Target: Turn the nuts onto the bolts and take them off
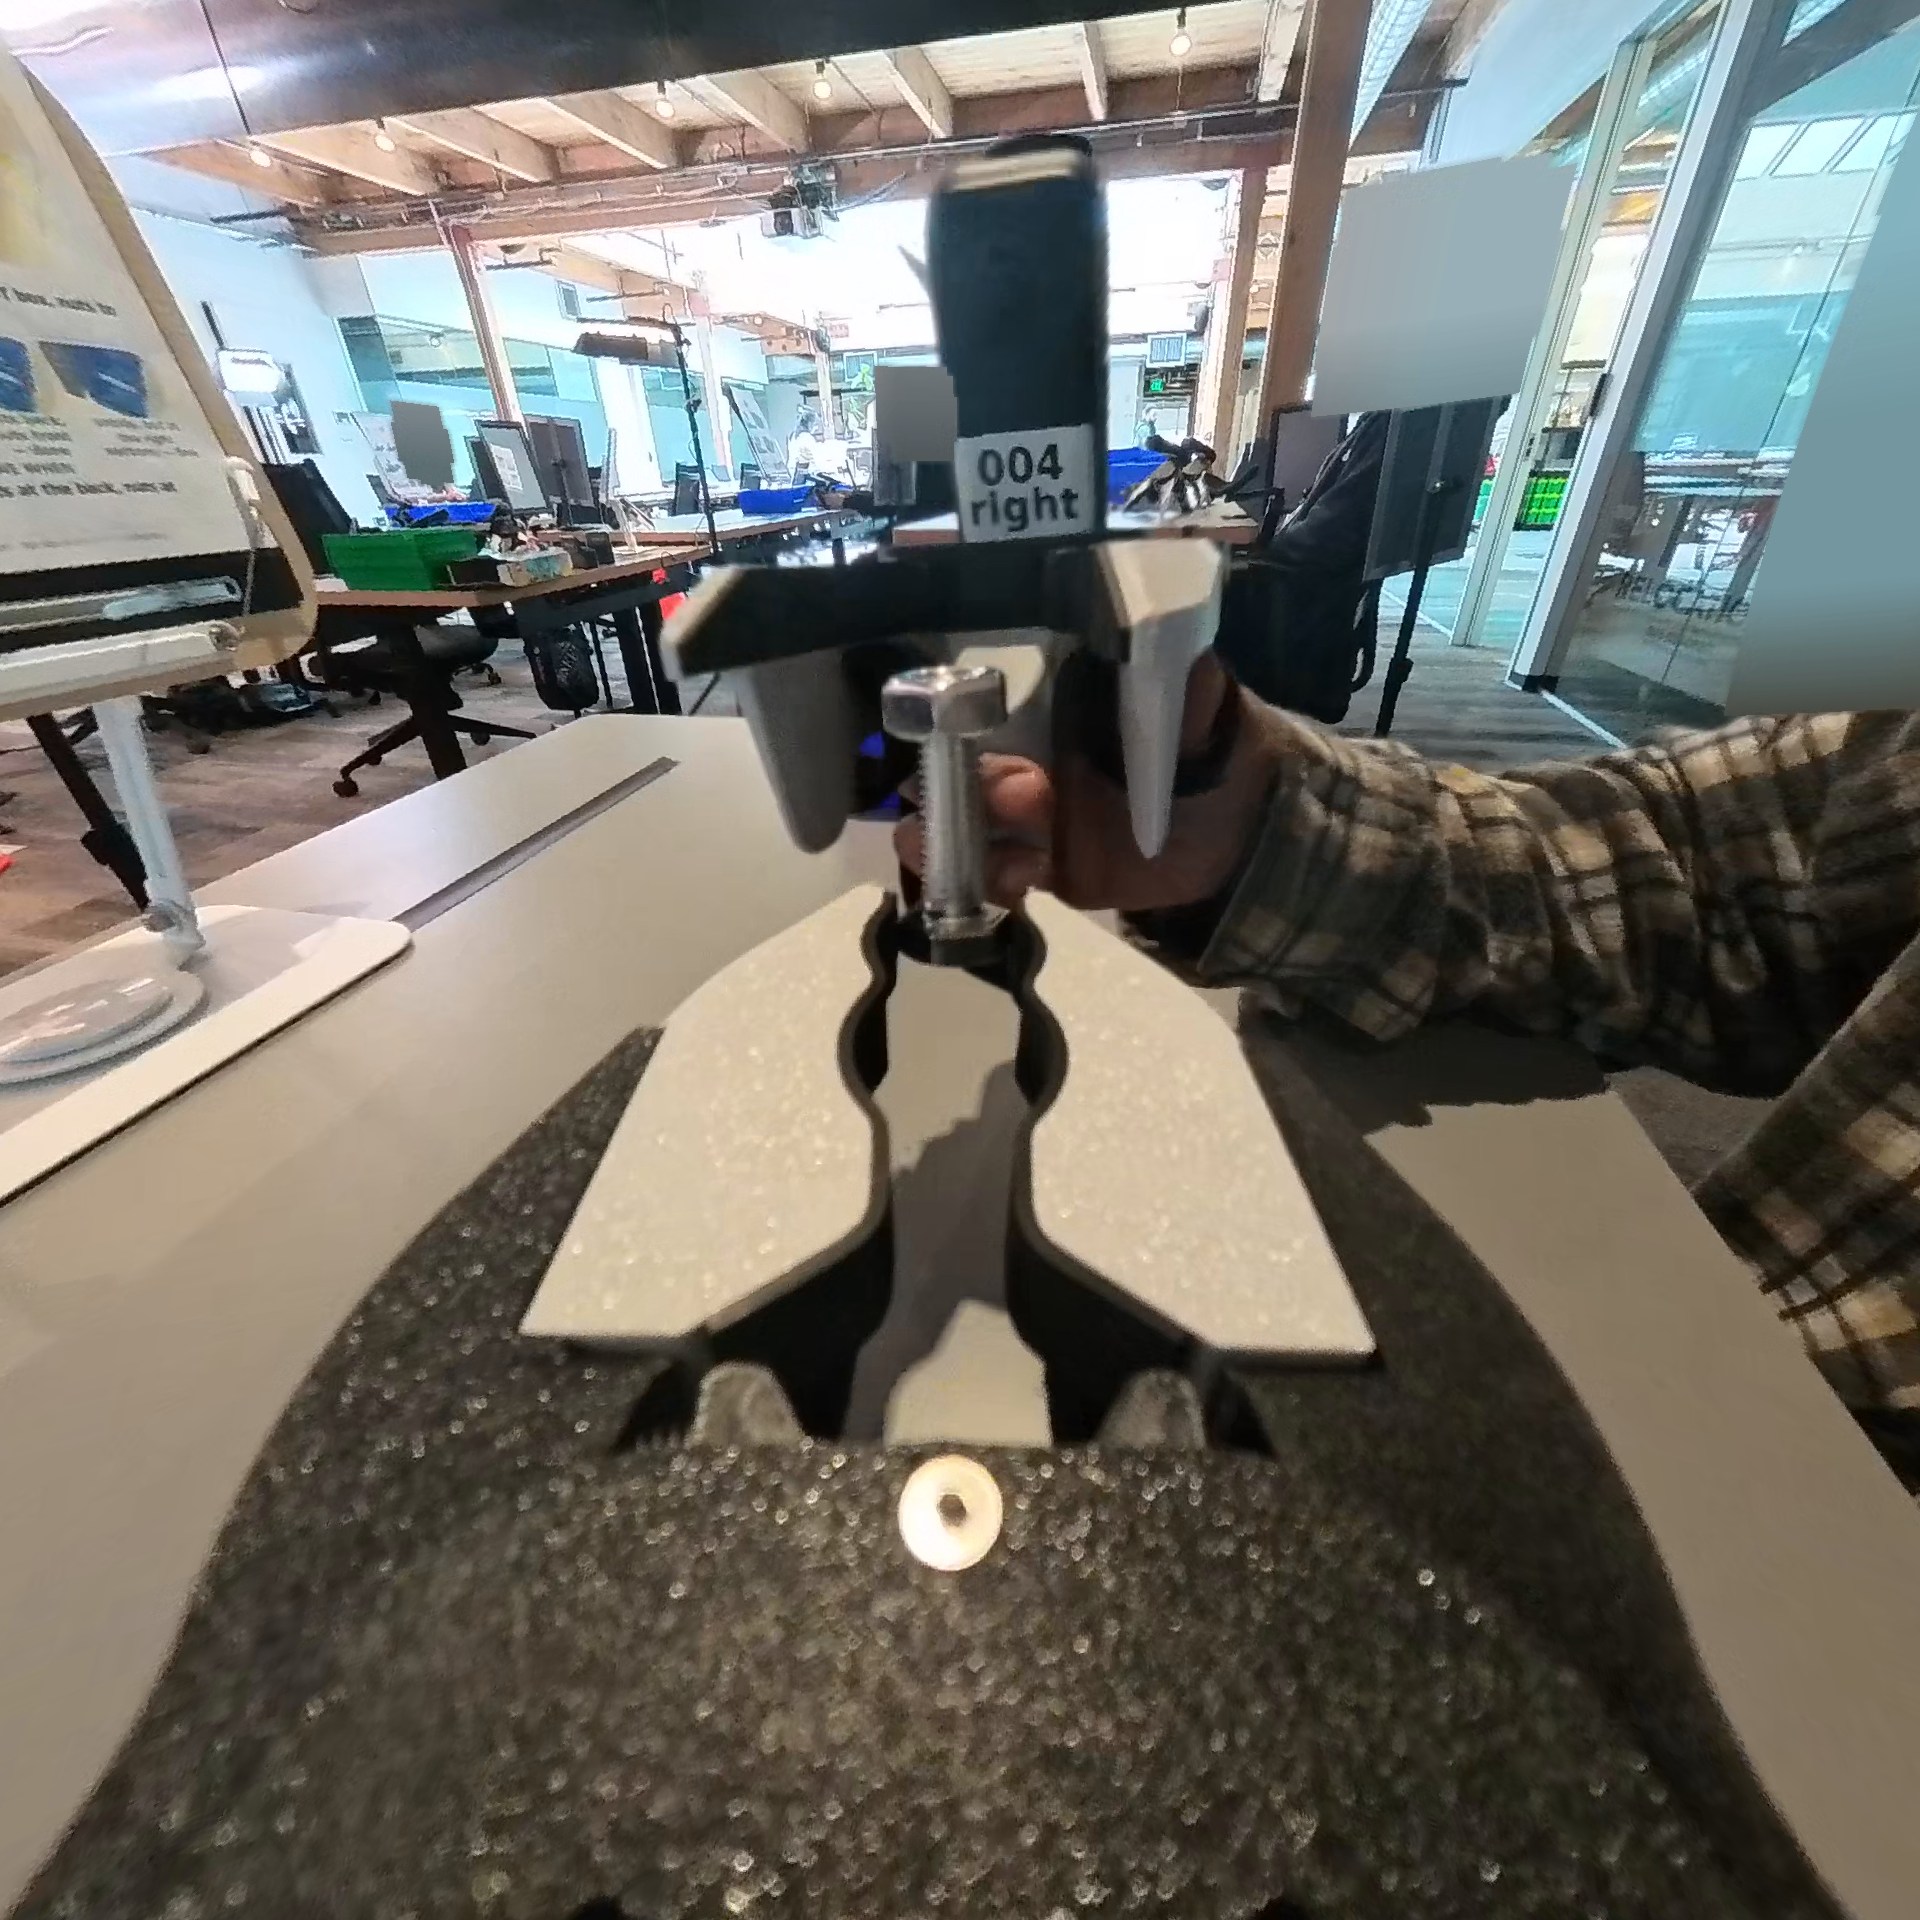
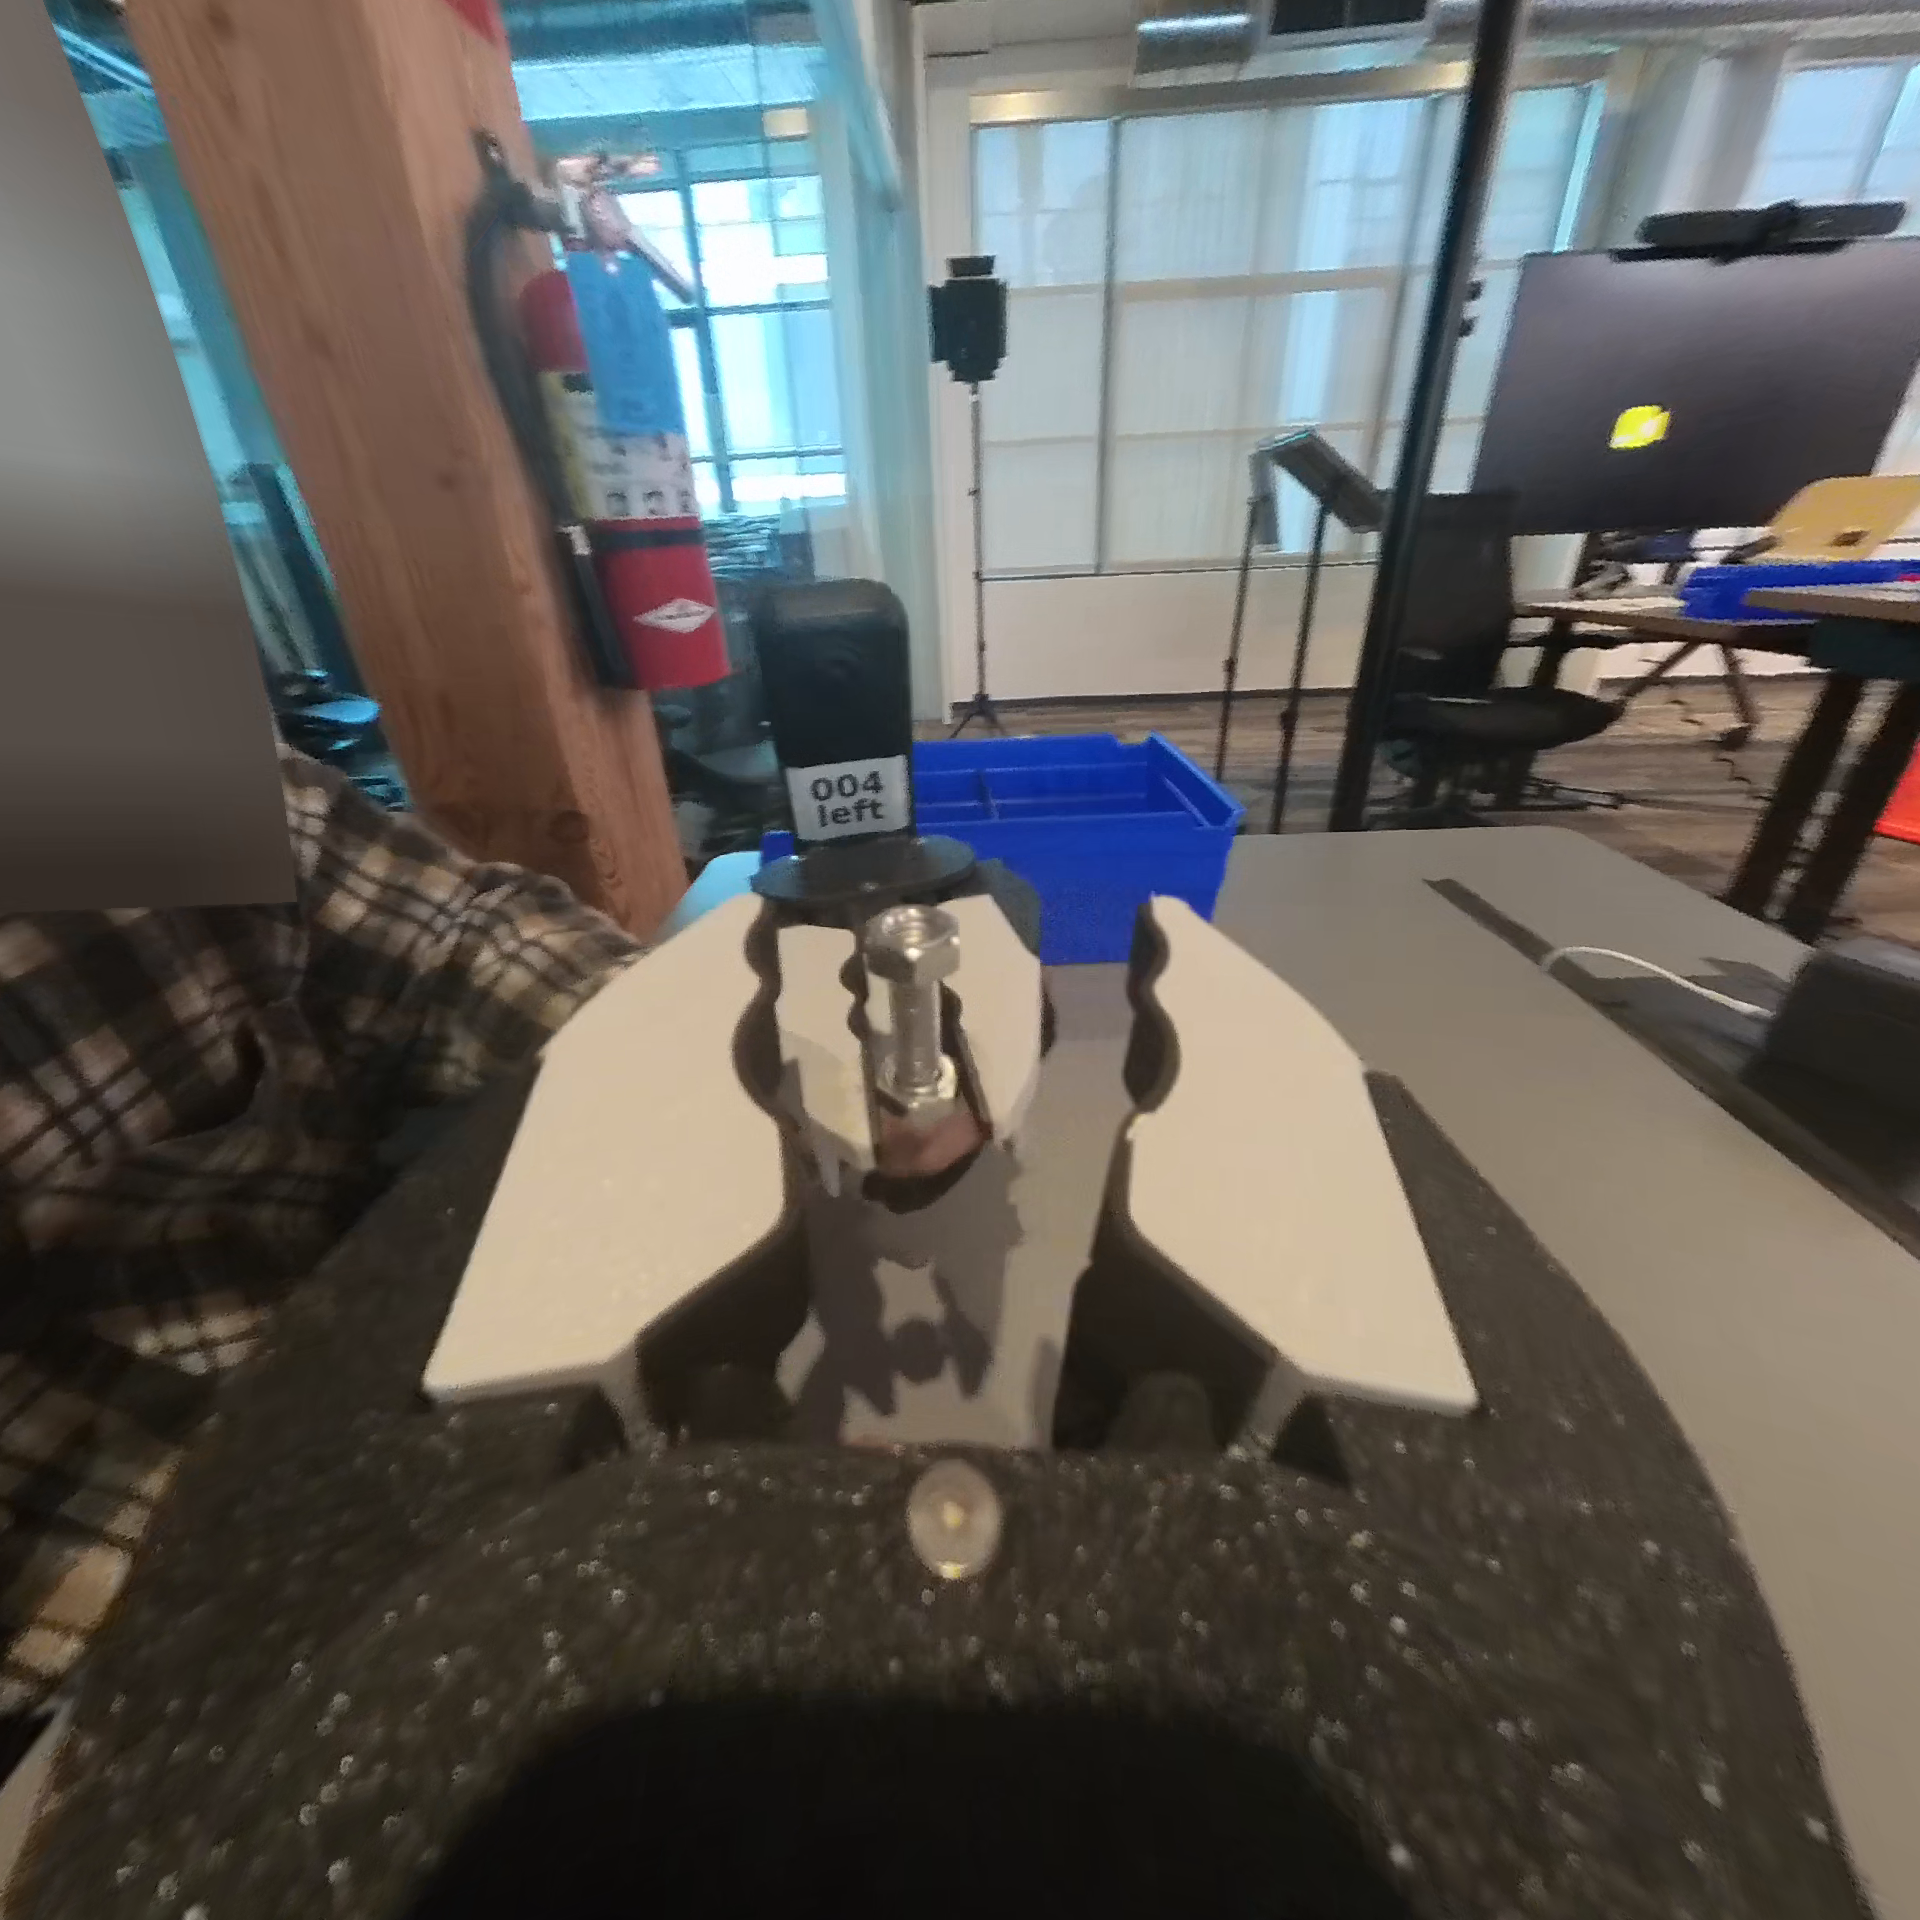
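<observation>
Left wrist view: the bolt [image 1: 943, 792] stands upright at twelve o'clock, head up, its lower end in the nut [image 1: 961, 922] that my left fingers [image 1: 764, 1049] clamp at their tips. I cannot make out the nut's underside, hidden in the tips. Beyond it my right gripper [image 1: 971, 831] points down, fingers spread apart on either side of the bolt, touching nothing. My hand [image 1: 1049, 821] behind is partly hidden. The plaid sleeve [image 1: 1507, 894] runs off toward three o'clock. Below is the grey bench [image 1: 312, 1143]; a blue bin [image 2: 1081, 831] stands at twelve o'clock in the right wrist view.
</observation>
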A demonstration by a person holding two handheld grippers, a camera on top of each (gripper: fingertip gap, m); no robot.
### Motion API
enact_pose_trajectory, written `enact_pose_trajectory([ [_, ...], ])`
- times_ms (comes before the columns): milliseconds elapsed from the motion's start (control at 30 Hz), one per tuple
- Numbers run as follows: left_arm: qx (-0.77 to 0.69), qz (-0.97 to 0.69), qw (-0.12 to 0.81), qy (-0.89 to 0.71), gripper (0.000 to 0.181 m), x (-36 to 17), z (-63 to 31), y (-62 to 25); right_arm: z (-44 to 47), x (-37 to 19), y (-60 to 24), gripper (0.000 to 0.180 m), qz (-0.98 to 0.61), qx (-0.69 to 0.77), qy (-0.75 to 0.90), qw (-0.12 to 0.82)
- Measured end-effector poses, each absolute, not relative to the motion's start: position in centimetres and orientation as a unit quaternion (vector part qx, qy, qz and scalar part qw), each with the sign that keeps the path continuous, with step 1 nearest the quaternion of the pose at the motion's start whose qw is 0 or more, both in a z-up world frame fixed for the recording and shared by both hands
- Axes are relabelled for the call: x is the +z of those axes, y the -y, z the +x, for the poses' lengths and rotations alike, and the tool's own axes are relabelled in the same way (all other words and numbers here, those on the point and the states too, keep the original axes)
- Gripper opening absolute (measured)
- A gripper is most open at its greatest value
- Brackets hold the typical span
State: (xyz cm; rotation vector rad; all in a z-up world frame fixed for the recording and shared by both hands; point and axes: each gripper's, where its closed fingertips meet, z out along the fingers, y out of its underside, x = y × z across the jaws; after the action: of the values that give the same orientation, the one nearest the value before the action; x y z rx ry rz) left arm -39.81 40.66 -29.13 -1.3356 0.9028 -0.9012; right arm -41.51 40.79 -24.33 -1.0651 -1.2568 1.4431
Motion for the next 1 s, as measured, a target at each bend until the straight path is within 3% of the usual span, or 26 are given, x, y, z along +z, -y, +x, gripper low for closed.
enact_pose_trajectory([
  [1000, -0.391, -0.560, 0.610, -0.400, 0.019, -28.6, -39.5, -40.1, -40.8, -24.0, -42.1, 0.063, -0.438, 0.575, 0.496, 0.481],
])
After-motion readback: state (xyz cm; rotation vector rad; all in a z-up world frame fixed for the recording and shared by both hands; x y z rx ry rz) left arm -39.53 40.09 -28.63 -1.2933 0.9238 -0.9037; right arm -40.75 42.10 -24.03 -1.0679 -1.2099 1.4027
